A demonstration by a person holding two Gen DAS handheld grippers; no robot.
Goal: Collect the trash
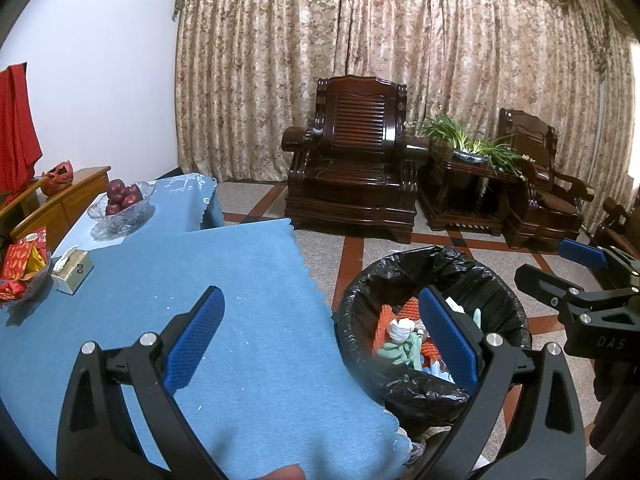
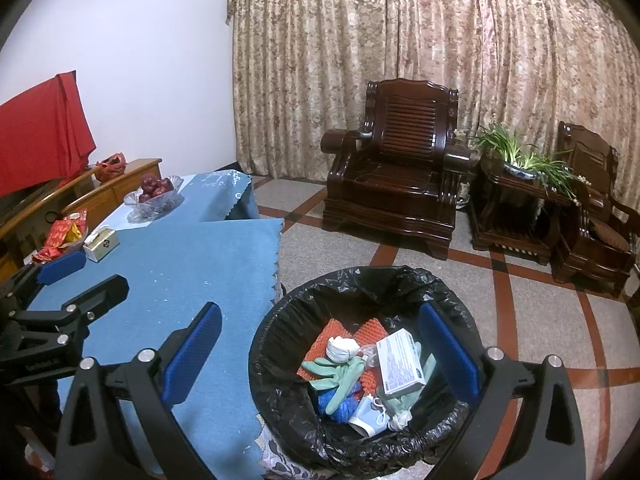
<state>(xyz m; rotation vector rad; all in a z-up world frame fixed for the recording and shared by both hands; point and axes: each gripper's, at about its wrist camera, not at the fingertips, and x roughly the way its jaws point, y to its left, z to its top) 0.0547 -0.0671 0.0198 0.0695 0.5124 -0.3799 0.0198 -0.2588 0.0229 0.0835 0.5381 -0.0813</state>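
Blue-padded, both my left tongs (image 1: 322,336) and right tongs (image 2: 320,348) gape wide and empty over the worktop's blue felt cloth (image 1: 224,280) edge, the black-lined round bin (image 2: 304,296) beyond holding a white carton (image 2: 400,362) among the trash.

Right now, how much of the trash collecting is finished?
Mostly done, it seems: gloves, a white box and wrappers lie in the black-lined bin. Both claws, left and right, are open and hold nothing. Only small crumbs show on the blue cloth.
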